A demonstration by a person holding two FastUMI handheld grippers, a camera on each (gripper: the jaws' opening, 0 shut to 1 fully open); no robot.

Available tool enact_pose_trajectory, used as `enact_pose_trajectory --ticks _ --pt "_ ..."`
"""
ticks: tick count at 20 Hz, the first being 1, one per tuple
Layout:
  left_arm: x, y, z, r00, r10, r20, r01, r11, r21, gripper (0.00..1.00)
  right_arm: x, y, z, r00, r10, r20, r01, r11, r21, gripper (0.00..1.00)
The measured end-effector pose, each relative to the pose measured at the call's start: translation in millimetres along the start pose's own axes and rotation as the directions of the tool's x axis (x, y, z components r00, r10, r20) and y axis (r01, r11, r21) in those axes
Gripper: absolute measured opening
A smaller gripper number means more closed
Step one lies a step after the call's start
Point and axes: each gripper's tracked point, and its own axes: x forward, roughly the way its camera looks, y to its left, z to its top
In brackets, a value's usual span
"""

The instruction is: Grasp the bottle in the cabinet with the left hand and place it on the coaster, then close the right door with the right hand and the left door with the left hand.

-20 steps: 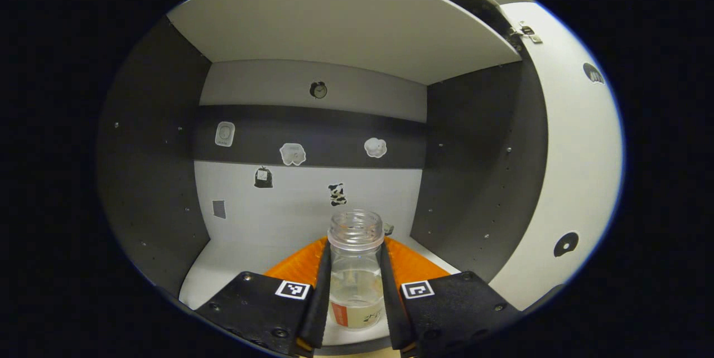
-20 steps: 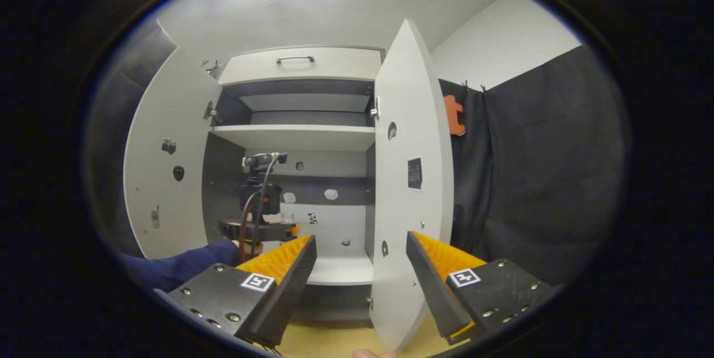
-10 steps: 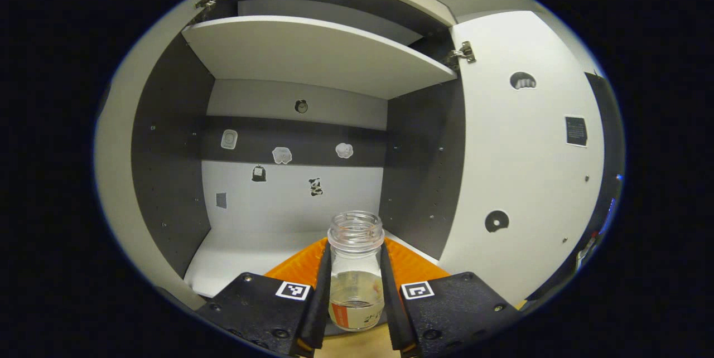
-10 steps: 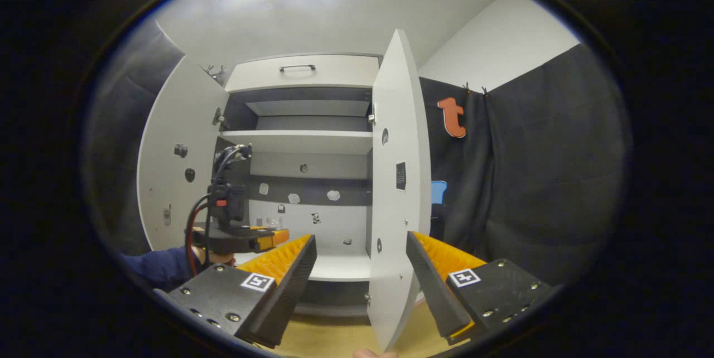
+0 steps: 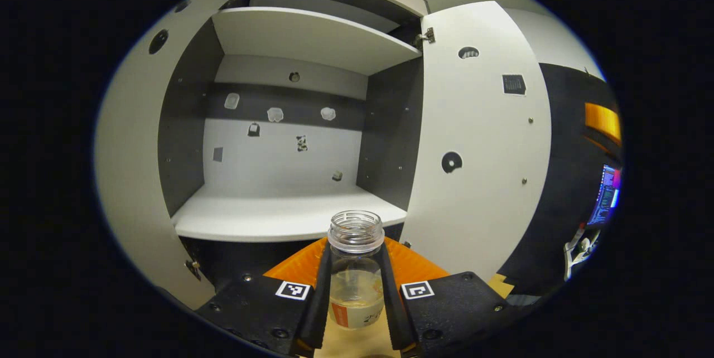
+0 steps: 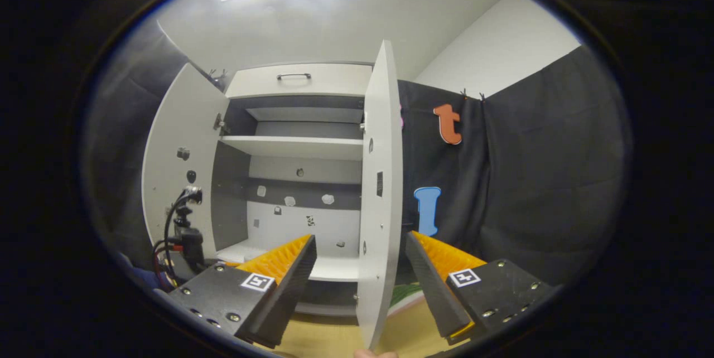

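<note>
The bottom of the bottle (image 5: 356, 269) is cut off between the two black fingers (image 5: 318, 296), and its label is too blurry to make out. The little stickers (image 5: 274, 115) on the cabinet's back wall are too small to tell what they are. In the right gripper view, the other hand-held gripper (image 6: 181, 238) is half hidden at the edge, so its fingers can't be seen. The right door (image 6: 379, 190) hides what stands behind it.

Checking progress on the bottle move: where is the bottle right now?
In the left gripper view, the bottle sits clamped in the left gripper, held in front of the open cabinet's lower shelf, outside it.
</note>
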Motion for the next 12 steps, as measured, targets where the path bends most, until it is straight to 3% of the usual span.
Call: enact_pose_trajectory --ticks 12 --pt "-44.4 -3.6 -155.6 0.975 0.07 -0.208 -0.101 0.985 -0.143 0.46 2.2 -32.1 5.3 1.0 -0.018 0.011 0.018 1.0 -0.024 0.98"
